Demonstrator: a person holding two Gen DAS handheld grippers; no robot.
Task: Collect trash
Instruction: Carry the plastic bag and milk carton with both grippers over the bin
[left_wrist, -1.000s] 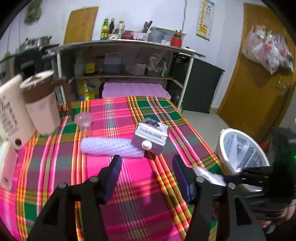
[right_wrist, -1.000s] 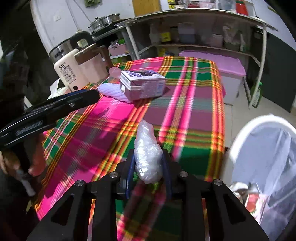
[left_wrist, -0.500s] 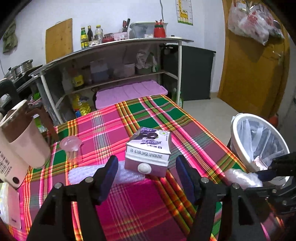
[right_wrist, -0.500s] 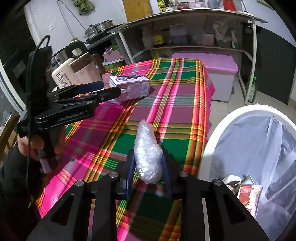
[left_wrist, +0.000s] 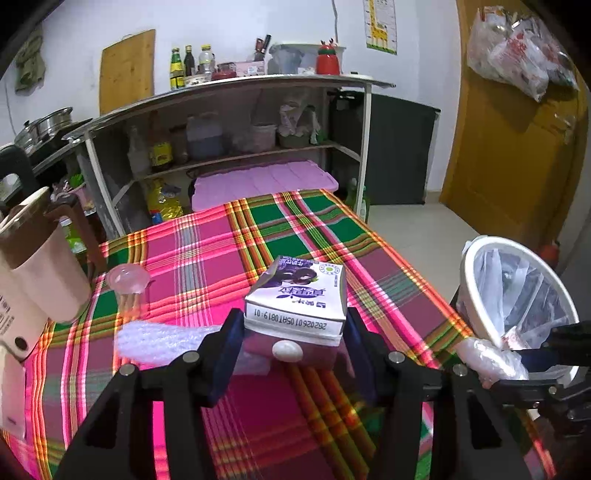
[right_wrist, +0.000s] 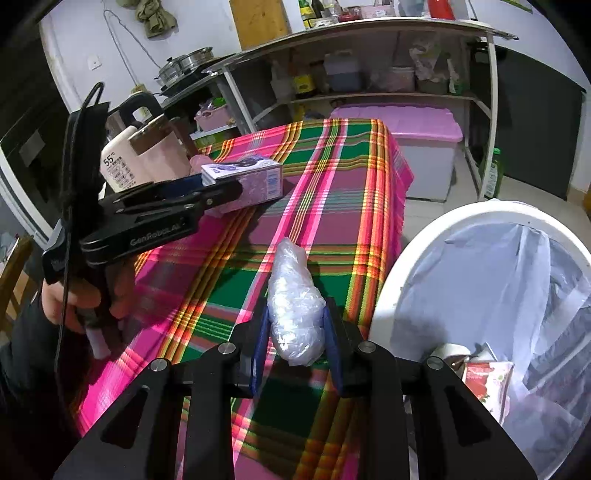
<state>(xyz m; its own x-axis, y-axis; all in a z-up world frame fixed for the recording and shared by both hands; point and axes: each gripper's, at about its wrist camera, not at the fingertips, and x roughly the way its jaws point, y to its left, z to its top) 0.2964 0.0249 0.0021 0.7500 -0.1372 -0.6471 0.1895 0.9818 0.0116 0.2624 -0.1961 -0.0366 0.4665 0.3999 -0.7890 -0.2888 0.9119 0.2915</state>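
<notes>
On the plaid tablecloth (left_wrist: 207, 258): a purple milk carton (left_wrist: 299, 299) lies on its side, its white screw cap and printed date edge facing the left wrist camera.
Left gripper (left_wrist: 293, 341): jaws apart, one blue-padded finger on each side of the carton; the pads sit at the carton's near end, close beside its walls, and whether they touch cannot be told.
Carton relative to left claw: between the fingers, its cap end just inside the fingertips, the rest reaching out past them toward the far end of the table.
Left gripper from the right wrist view (right_wrist: 207, 192): reaches in from the left at table height, with the carton (right_wrist: 247, 181) at its tips; the person's hand (right_wrist: 77, 295) grips the handle below.
Right gripper (right_wrist: 295, 336): clamped on a crumpled wad of clear plastic wrap (right_wrist: 293, 302); both blue pads press its lower half, and the upper part sticks out forward beyond the tips.
Wad position: held in the air over the near right edge of the table, just beside the rim of the white bin (right_wrist: 402, 258).
Same wad from the left view (left_wrist: 487, 358): at the right table edge, touching or just in front of the bin (left_wrist: 476, 295).
Bin: lined with a thin plastic bag, some packaging already at the bottom.
Foam net sleeve (left_wrist: 162, 339): white, lying on the cloth just left of the carton, partly behind the left finger.
Pink cup (left_wrist: 44, 273) and small pink lid (left_wrist: 127, 278): at the left side of the table, well apart from both claws.
</notes>
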